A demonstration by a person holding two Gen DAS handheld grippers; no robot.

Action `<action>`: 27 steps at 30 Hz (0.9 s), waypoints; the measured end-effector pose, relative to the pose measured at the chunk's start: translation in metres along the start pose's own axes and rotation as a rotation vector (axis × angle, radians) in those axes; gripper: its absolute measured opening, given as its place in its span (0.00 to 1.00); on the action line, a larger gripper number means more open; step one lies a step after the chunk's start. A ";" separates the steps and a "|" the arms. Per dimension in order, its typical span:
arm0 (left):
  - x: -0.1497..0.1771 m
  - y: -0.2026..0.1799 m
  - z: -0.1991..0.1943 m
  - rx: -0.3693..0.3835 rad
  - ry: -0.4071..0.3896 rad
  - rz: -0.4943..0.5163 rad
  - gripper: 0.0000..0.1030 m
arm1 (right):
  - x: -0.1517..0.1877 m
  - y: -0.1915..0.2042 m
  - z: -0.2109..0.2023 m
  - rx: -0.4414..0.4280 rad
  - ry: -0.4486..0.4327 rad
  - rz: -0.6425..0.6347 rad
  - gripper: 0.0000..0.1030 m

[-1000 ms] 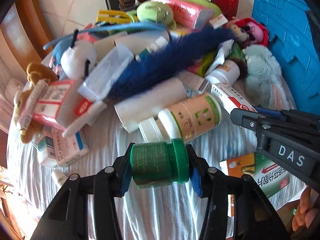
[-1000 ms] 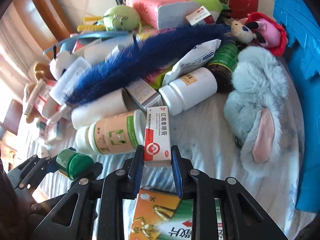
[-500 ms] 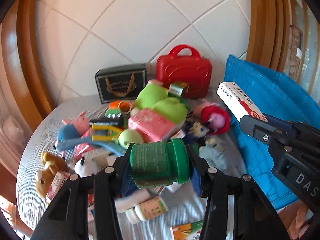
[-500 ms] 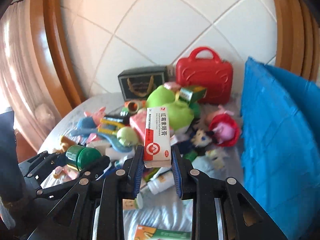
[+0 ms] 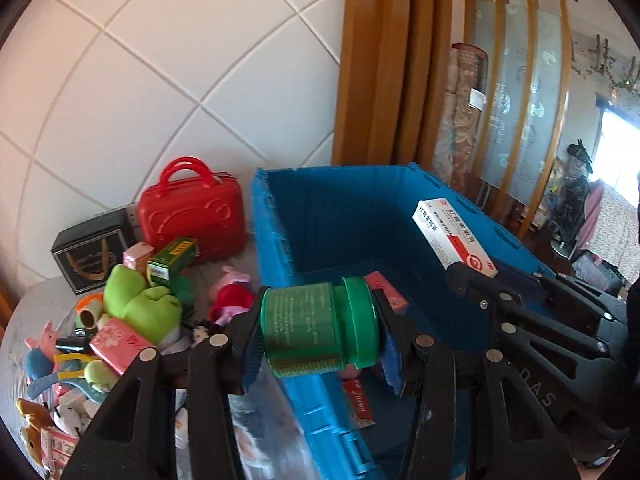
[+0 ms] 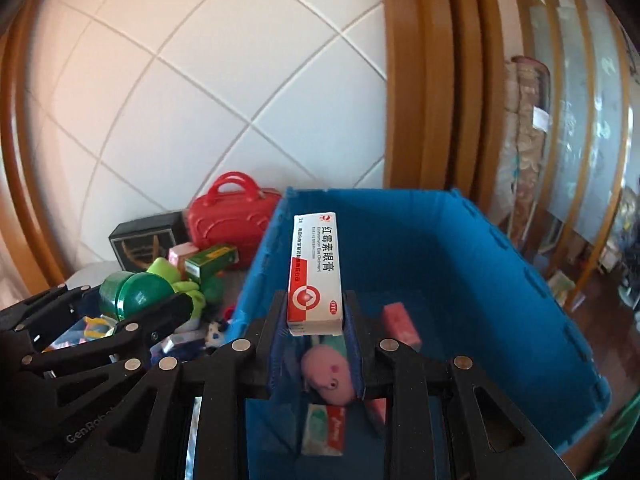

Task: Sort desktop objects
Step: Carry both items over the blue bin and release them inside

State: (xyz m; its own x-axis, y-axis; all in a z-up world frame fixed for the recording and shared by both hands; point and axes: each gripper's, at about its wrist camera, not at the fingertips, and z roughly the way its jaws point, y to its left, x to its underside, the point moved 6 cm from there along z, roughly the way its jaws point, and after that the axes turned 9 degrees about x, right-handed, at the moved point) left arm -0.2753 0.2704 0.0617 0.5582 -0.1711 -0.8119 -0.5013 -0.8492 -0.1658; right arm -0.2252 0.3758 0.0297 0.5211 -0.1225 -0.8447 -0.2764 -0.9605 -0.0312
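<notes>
My left gripper (image 5: 320,336) is shut on a green screw-cap jar (image 5: 318,330), held sideways over the near left wall of the blue crate (image 5: 276,248). My right gripper (image 6: 316,324) is shut on a white and red medicine box (image 6: 316,276), which stands upright above the blue crate (image 6: 500,264). The same medicine box (image 5: 454,236) shows at the right of the left wrist view, and the green jar (image 6: 134,290) at the left of the right wrist view. Inside the crate lie a pink pig toy (image 6: 328,376), a pink box (image 6: 400,322) and a flat packet (image 6: 324,428).
Left of the crate, the table holds a pile: a red toy case (image 5: 192,216), a black gift box (image 5: 90,256), a green plush (image 5: 140,306), a green carton (image 5: 172,266) and several small toys and boxes. A tiled wall and wooden frame stand behind.
Both grippers rose from the pile and swung right with the jar and the medicine box; they now hang over the blue crate, whose inside has come into view.
</notes>
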 end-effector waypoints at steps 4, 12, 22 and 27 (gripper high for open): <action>0.005 -0.044 0.040 -0.010 0.069 0.069 0.46 | 0.012 -0.051 0.023 0.015 0.071 0.081 0.25; 0.019 -0.076 0.094 -0.085 0.198 0.124 0.46 | 0.053 -0.121 0.074 -0.140 0.236 0.298 0.25; 0.039 -0.058 0.124 -0.108 0.350 0.026 0.46 | 0.049 -0.118 0.091 -0.084 0.328 0.208 0.25; 0.045 -0.055 0.128 -0.115 0.376 0.010 0.56 | 0.050 -0.121 0.092 -0.052 0.327 0.183 0.26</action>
State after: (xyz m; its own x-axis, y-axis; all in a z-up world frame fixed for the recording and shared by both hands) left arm -0.3077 0.3732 -0.0373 0.7675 -0.3330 -0.5477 -0.4428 -0.8933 -0.0774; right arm -0.2398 0.5083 -0.0579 0.6996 -0.3580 -0.6184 -0.3514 -0.9259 0.1385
